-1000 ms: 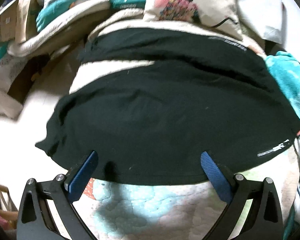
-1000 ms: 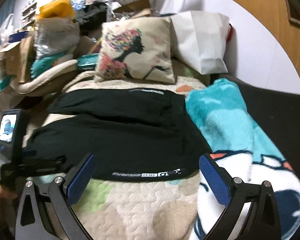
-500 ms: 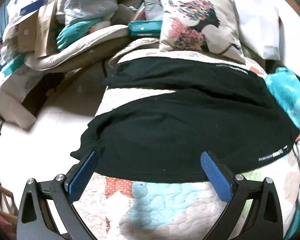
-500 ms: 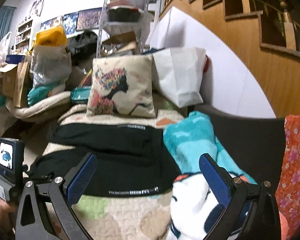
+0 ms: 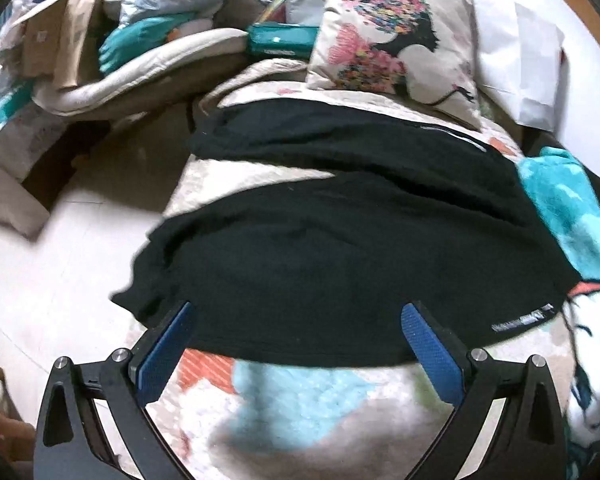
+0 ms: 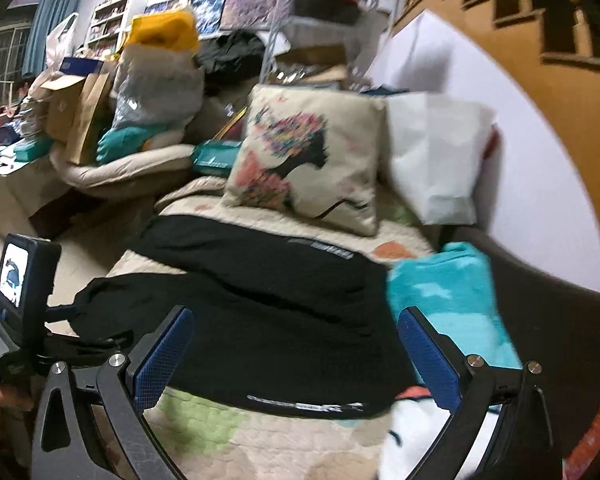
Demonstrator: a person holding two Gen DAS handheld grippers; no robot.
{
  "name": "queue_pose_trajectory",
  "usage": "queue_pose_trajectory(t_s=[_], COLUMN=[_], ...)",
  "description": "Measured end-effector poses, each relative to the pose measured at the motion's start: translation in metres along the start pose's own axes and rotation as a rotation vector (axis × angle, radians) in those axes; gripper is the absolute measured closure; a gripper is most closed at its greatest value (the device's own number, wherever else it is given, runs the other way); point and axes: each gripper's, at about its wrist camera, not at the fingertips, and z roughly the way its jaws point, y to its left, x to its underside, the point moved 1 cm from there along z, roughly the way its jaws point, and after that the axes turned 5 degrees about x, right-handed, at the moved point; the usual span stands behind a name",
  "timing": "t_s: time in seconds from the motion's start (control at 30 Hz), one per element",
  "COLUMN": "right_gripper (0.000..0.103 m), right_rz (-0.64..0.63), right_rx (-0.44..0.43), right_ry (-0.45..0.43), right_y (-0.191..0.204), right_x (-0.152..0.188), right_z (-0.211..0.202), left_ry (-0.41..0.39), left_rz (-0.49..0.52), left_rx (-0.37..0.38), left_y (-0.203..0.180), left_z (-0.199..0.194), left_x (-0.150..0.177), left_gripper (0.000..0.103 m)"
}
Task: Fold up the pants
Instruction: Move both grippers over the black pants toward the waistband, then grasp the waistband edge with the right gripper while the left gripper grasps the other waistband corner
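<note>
Left gripper [image 5: 296,320]: jaws spread wide, holding nothing, blue pads over the near hem of the pants [image 5: 340,260]. Right gripper [image 6: 296,324]: likewise spread wide, nothing held, poised over the same garment. Pants: black, spread flat on a patchwork quilt [image 5: 300,408], legs running toward 9 o'clock, white lettering at 4 o'clock. Printed cushion [image 6: 308,160] at 12 o'clock; teal blanket [image 6: 448,296] at 3 o'clock; boxes and bags [image 6: 100,92] at 10 o'clock; wooden staircase [image 6: 540,20] at 1 o'clock
</note>
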Motion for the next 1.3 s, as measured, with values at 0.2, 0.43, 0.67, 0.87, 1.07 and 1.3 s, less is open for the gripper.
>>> queue_pose_trajectory(t_s=[0.2,0.43,0.67,0.87,1.07,1.3], right_gripper=[0.000,0.000,0.000,0.004,0.004,0.004], right_rz=[-0.011,-0.088,-0.039,-0.035,-0.013,-0.051], right_rx=[-0.074,-0.063,-0.195,-0.227,-0.293,-0.378], right_ry=[0.055,0.099,0.258,0.351,0.399,0.444], right_y=[-0.022,-0.062,-0.074,-0.070,-0.052,-0.025], right_x=[-0.035,-0.080,-0.085,-0.086,-0.094,-0.092], right_z=[0.059,0.131,0.226,0.304,0.364,0.410], left_ry=[-0.011,-0.043,0.076,0.119,0.123,0.149], left_rz=[-0.064,-0.020,-0.054,-0.084,-0.091,-0.101], left_rx=[-0.026,-0.044,-0.055,-0.015,-0.014,0.013], left_y=[0.034,0.077,0.120,0.130,0.138,0.151], left_z=[-0.026,-0.024,0.067,0.141,0.194,0.233], left_x=[-0.039,-0.124,-0.181,-0.211,-0.232,-0.243], left_gripper=[0.001,0.001,0.003,0.012,0.012,0.012])
